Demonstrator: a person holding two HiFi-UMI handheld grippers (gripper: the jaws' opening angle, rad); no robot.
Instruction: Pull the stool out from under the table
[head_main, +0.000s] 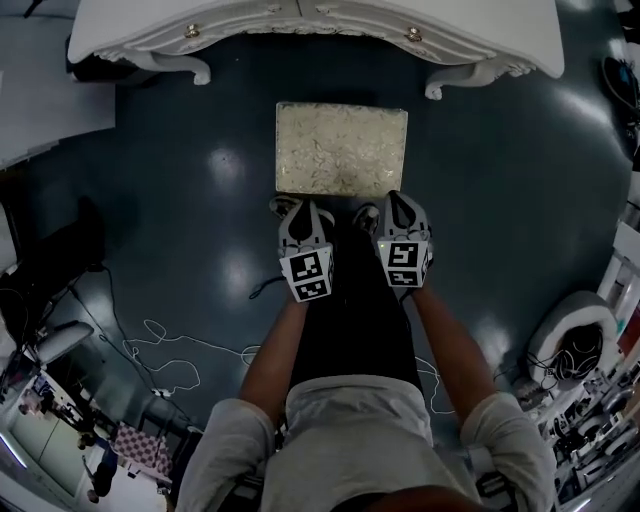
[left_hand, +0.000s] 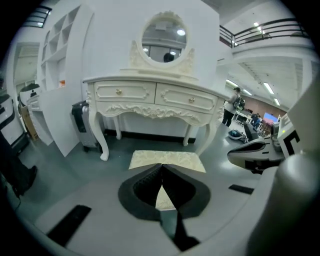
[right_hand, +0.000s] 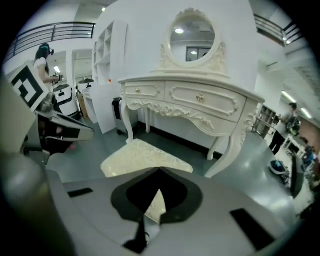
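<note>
On the dark floor (head_main: 180, 200), one stool (head_main: 341, 148) with a cream patterned cushion stands clear of the white vanity (head_main: 300, 25). It sits in front of the vanity, roughly centred between the two front legs, with a strip of bare floor between stool and vanity.

Two tongs show in the head view, side by side at the stool's near edge: the left tongs (head_main: 303, 207) and the right tongs (head_main: 400, 197). Each carries one marker cube and sits at the end of one of the person's forearms. Both tongs are closed with nothing in them. In each one's own view the two dark jaws meet at the tips, and the cushion lies beyond them, not between them.

The vanity has two drawers, each with one knob, and one oval mirror (left_hand: 163, 36) on top. White cables (head_main: 165, 345) trail over the floor at the person's left.
</note>
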